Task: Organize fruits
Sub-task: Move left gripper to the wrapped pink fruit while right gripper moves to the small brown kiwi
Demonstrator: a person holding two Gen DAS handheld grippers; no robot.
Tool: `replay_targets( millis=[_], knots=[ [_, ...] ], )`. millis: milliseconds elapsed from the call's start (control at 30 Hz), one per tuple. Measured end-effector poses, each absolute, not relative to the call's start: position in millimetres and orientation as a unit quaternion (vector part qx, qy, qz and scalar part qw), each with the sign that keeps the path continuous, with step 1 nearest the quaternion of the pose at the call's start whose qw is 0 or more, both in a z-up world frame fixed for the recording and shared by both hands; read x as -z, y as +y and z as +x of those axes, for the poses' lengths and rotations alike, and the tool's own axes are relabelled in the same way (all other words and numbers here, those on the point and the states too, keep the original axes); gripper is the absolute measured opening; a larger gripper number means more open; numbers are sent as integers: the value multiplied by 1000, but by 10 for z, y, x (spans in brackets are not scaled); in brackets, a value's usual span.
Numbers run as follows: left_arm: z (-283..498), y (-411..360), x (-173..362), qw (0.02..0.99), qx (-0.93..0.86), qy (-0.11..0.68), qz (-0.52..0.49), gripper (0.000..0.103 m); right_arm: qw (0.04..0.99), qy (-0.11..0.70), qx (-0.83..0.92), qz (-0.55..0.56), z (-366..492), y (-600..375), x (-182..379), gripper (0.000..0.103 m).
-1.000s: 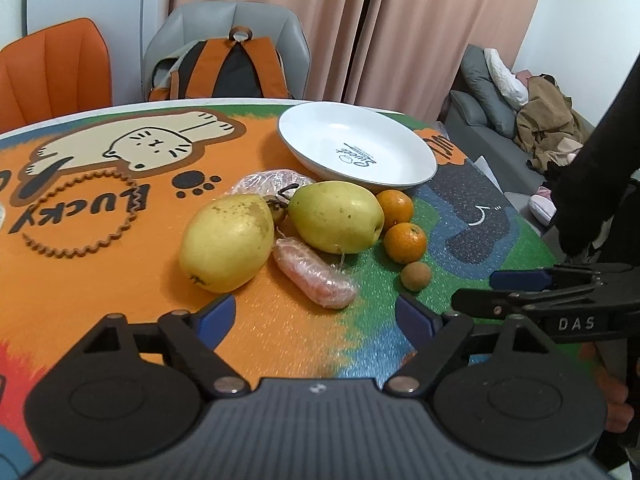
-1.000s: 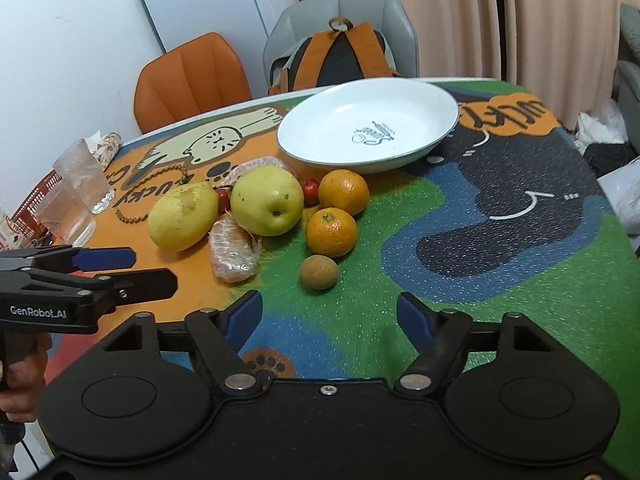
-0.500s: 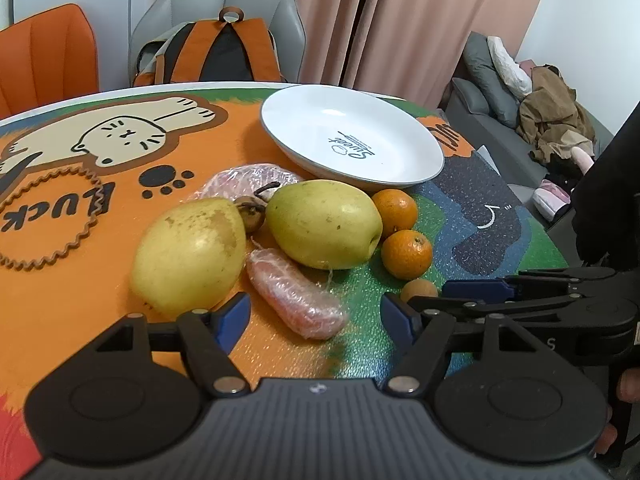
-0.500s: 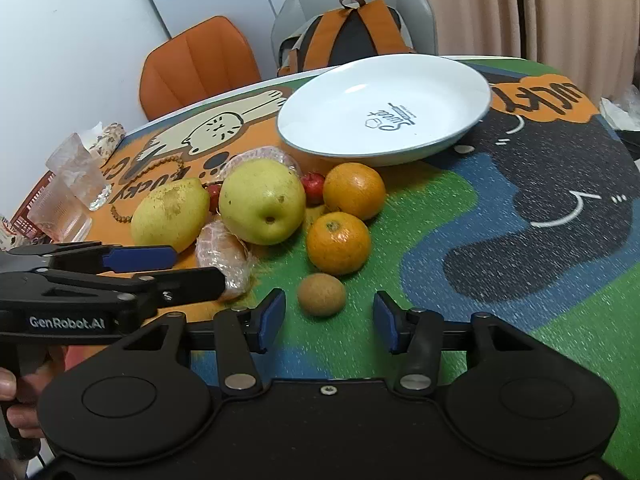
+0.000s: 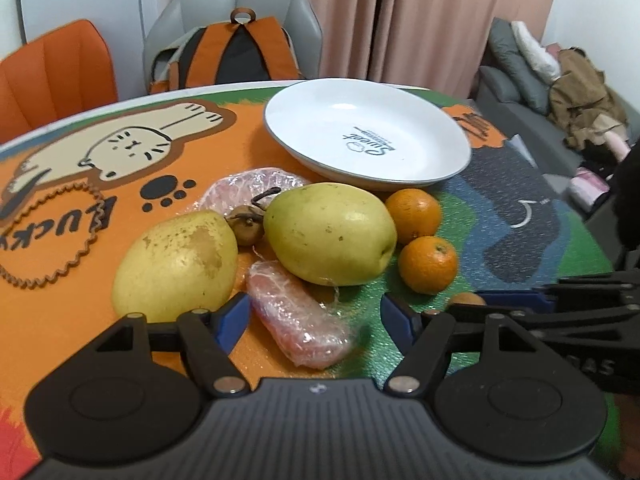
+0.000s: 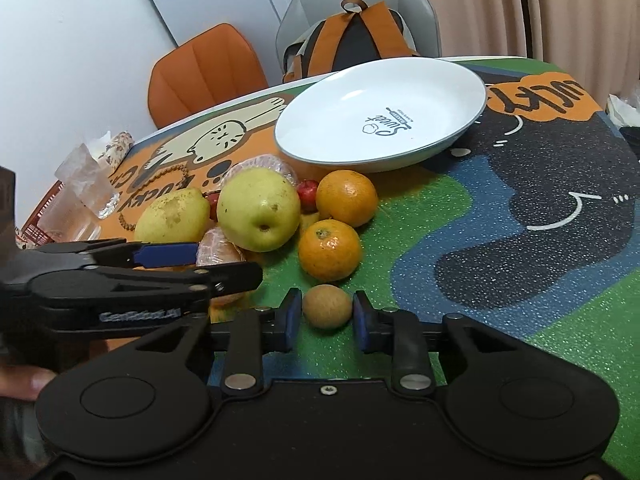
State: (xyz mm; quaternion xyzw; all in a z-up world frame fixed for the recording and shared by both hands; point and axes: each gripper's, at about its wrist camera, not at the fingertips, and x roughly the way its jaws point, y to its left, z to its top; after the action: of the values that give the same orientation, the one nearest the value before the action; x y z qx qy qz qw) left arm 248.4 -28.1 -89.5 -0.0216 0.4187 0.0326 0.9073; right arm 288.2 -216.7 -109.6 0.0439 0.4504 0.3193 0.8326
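Left gripper [image 5: 316, 314]: spread wide, holding nothing, straddling the near end of a wrapped peeled fruit [image 5: 302, 326] lying beside 2 pears [image 5: 330, 234]. Right of those, 2 oranges [image 6: 330, 250] near the white plate [image 6: 452, 136], bare inside. Right gripper [image 6: 326, 316]: blue pads narrowed at either side of the small brown fruit [image 6: 327, 306] on the mat, contact not discernible.
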Motion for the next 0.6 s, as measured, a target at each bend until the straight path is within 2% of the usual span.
replay_targets(
  millis=[133,300,500,600],
  knots=[
    [2492,-317,960,905,-48,422,-8,70,833,451,-319,43,2856,-2180,1111,26],
    [2405,-256,963,907,-52,417,-14,62,833,451,-317,43,2830,-2180,1127,26],
    [2235,-144,932,907,-54,418,-23,48,834,448,-319,40,2810,-2133,1118,26],
    [2160,-84,916,907,-50,417,-31,36,835,447,-319,39,2801,-2113,1121,26]
  ],
)
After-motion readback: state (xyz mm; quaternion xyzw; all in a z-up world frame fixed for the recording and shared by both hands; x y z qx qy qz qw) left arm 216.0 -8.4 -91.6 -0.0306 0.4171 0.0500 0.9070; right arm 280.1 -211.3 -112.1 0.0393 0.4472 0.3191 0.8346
